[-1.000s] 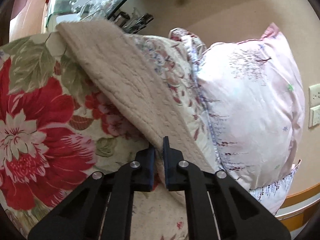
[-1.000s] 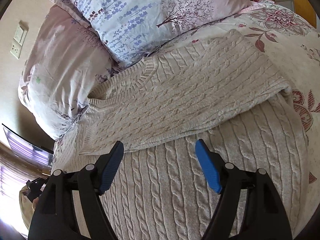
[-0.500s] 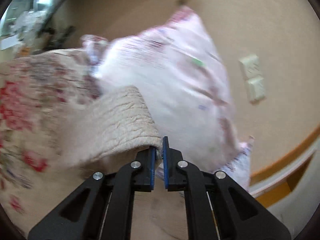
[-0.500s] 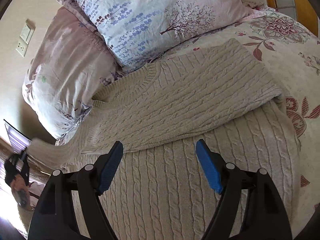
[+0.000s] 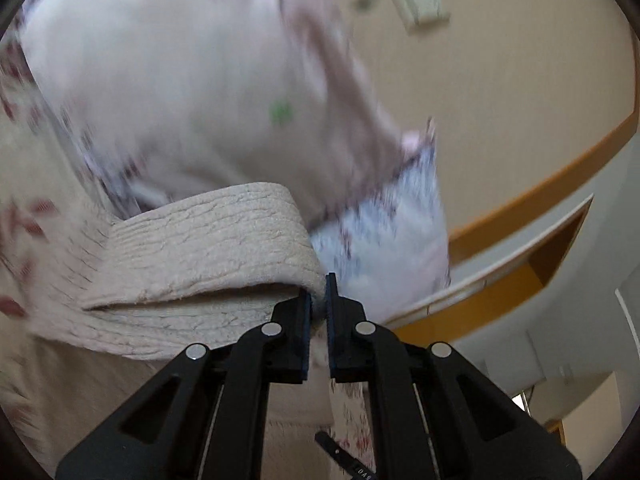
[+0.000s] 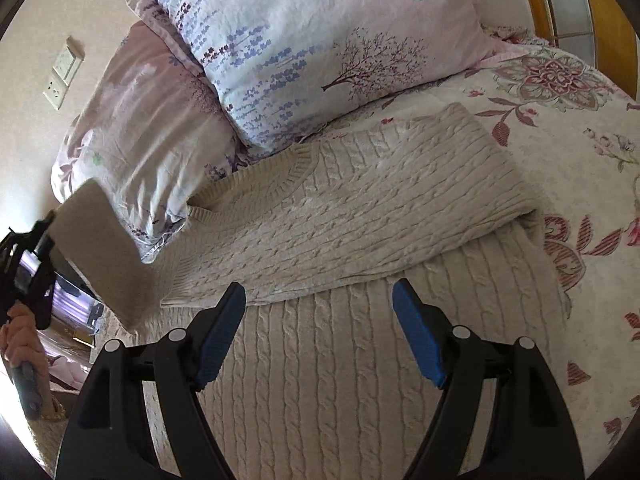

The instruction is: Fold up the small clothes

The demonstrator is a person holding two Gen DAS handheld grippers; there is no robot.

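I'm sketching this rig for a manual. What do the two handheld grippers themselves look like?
Both match: the left gripper and right gripper have matte black angular linkage arms with triangular cutouts and round silver pivot pins. Their fingers carry blue pads, ridged on the left ones. A small black tab with white lettering, unreadable, sits low in the left view. No cables or sleeves show.
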